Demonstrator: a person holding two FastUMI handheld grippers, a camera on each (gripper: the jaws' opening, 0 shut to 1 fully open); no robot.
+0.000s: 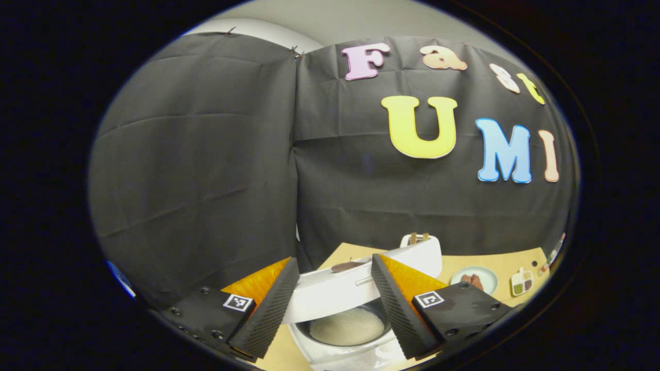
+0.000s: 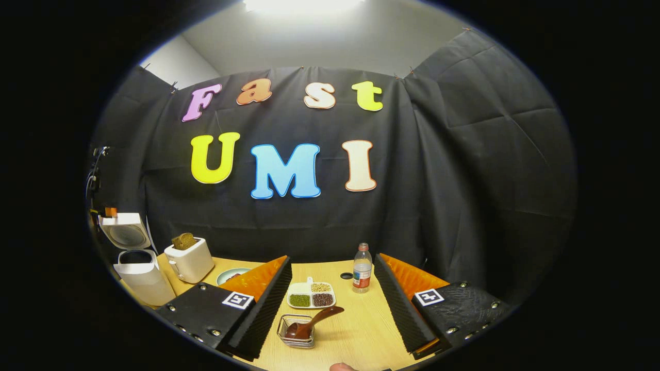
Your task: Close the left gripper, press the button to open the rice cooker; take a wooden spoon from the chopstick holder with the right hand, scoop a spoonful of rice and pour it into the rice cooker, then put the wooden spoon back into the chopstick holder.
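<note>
Rice cooker (image 1: 356,309) directly below my left claw (image 1: 335,304), lid (image 1: 361,281) up; the inner pot holds a pale bed of rice (image 1: 346,325). Left claw stands wide, holding nothing, its fingers on either side of the cooker.

Right claw (image 2: 332,304) also wide and empty, above the near part of the surface (image 2: 361,330). Between its fingers: the chopstick holder (image 2: 296,332), a small wire basket, with the wooden spoon (image 2: 312,322) in it. Spoon bowl sits down in the basket; handle leans out over the rim, long axis tilted, tip toward the surface's far right.

Just behind the holder, a divided dish (image 2: 311,294) carries green, dark and pale grains in separate compartments.

Right claw's view adds a bottle (image 2: 362,268) standing upright and a toaster (image 2: 190,260) with bread in it at the far left, beside the open cooker.
</note>
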